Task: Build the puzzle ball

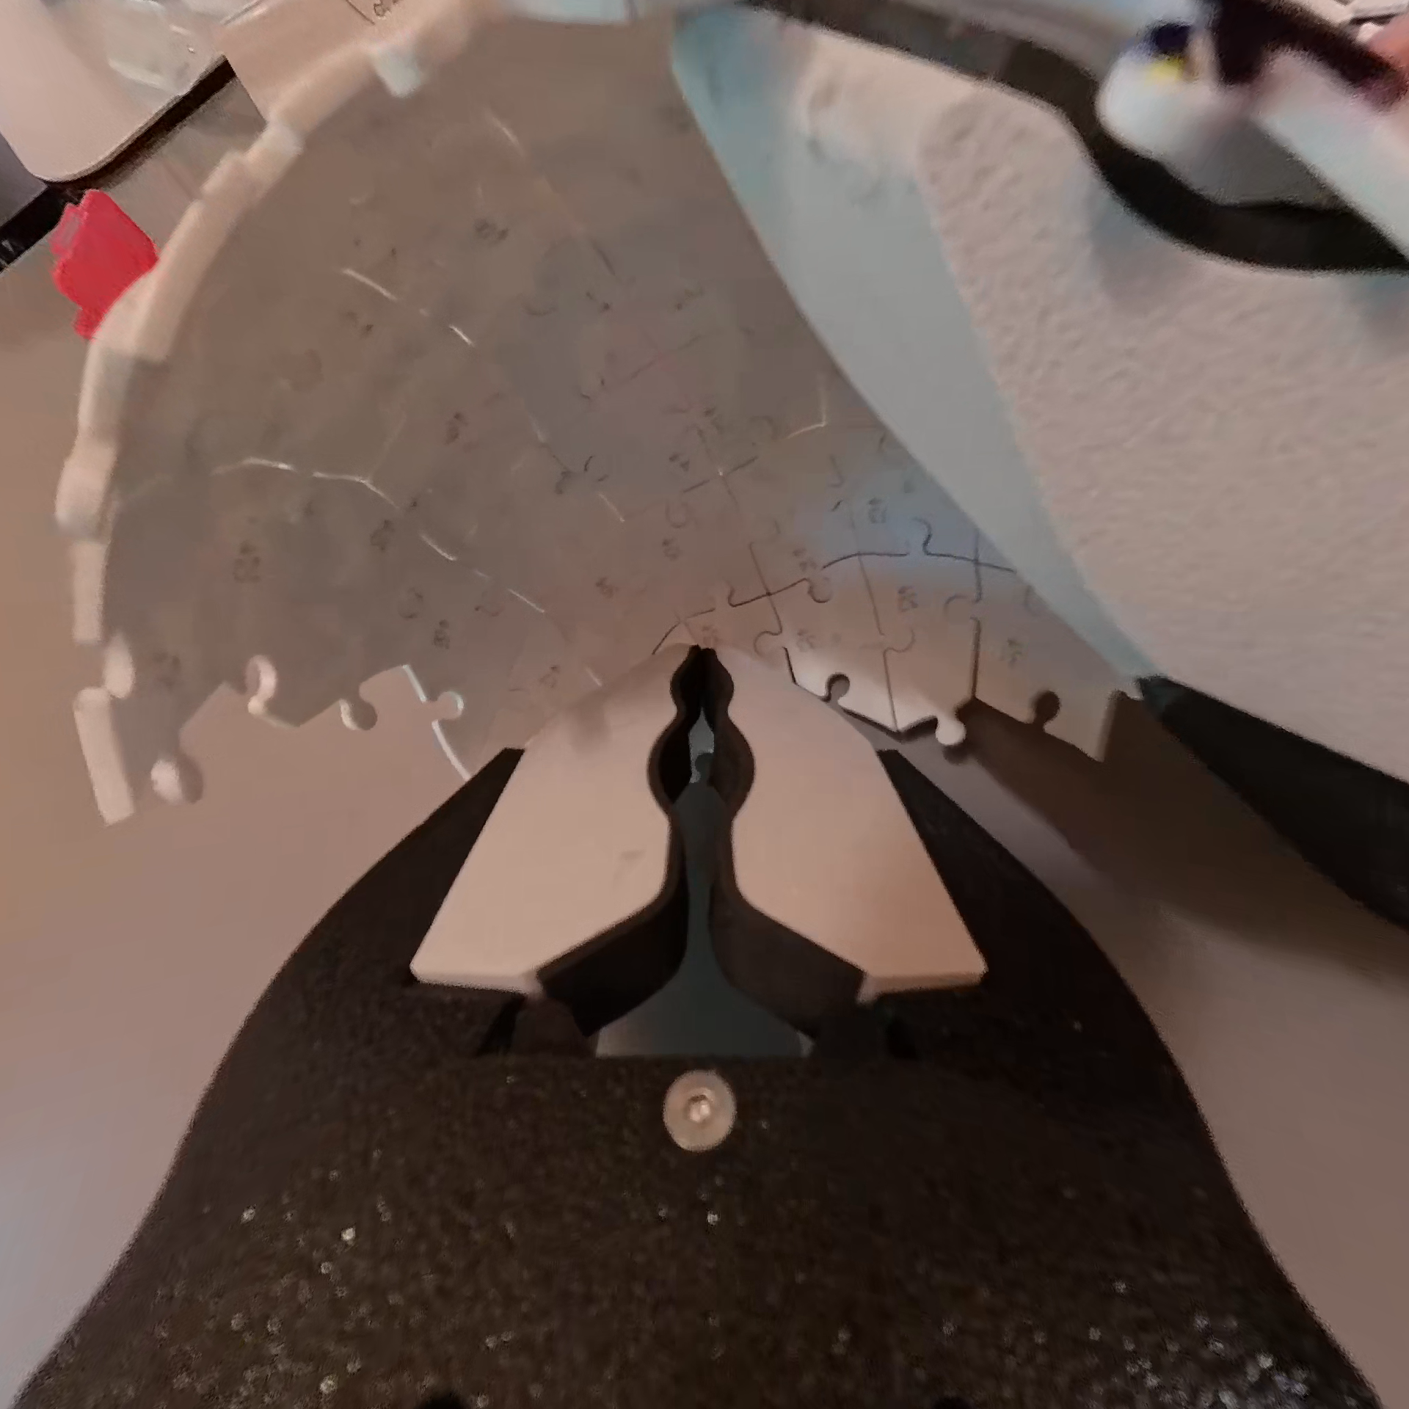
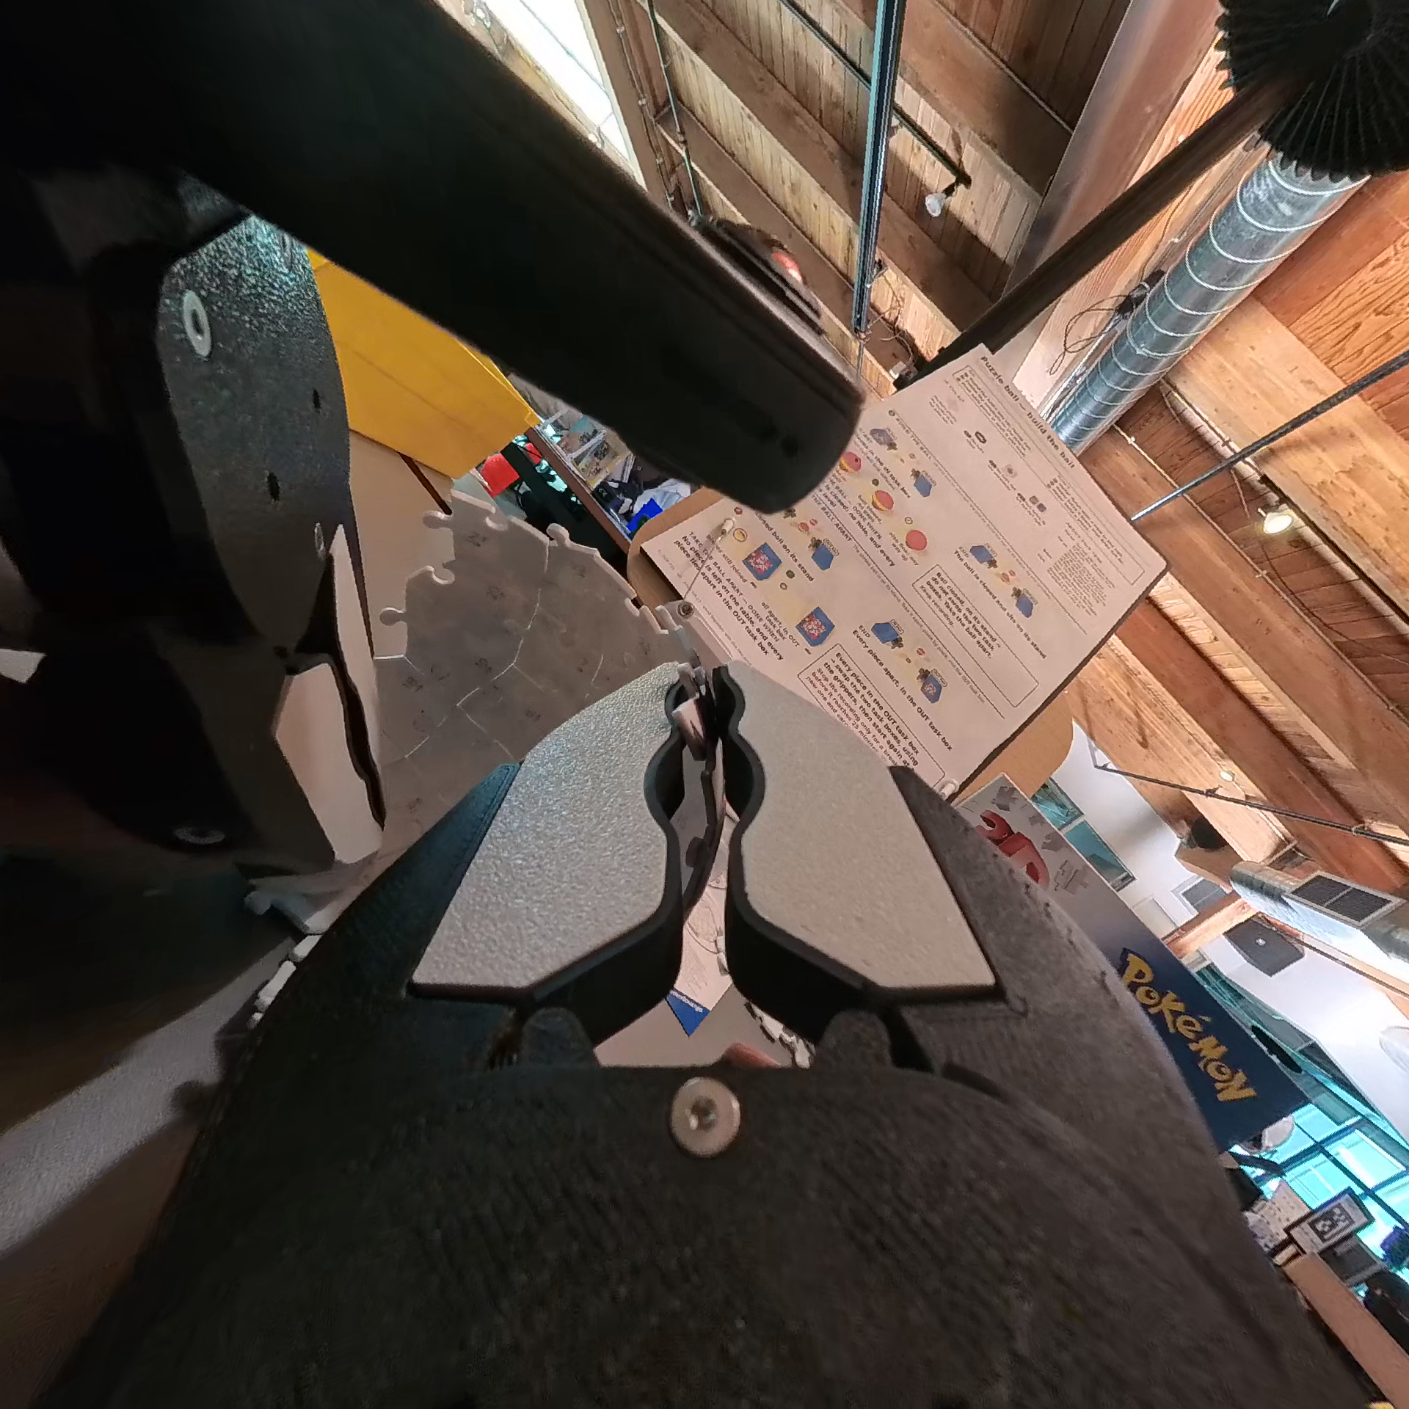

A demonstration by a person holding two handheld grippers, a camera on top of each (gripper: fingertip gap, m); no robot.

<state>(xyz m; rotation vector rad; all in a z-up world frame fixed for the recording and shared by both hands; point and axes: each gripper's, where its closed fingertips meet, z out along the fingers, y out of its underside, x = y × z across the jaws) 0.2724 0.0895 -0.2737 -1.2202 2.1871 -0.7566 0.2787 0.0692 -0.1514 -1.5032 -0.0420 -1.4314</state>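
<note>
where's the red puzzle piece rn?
Left wrist view, far left edge: the red piece lies on the table behind the rim of the assembled puzzle shell, which the left gripper pinches at its lower edge.

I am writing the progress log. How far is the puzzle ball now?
Done: many pieces already interlock into a curved shell. In hand: the left gripper pinches its edge; the right gripper is shut on a piece. Left: the shell's toothed rim is open, not a ball.
</note>
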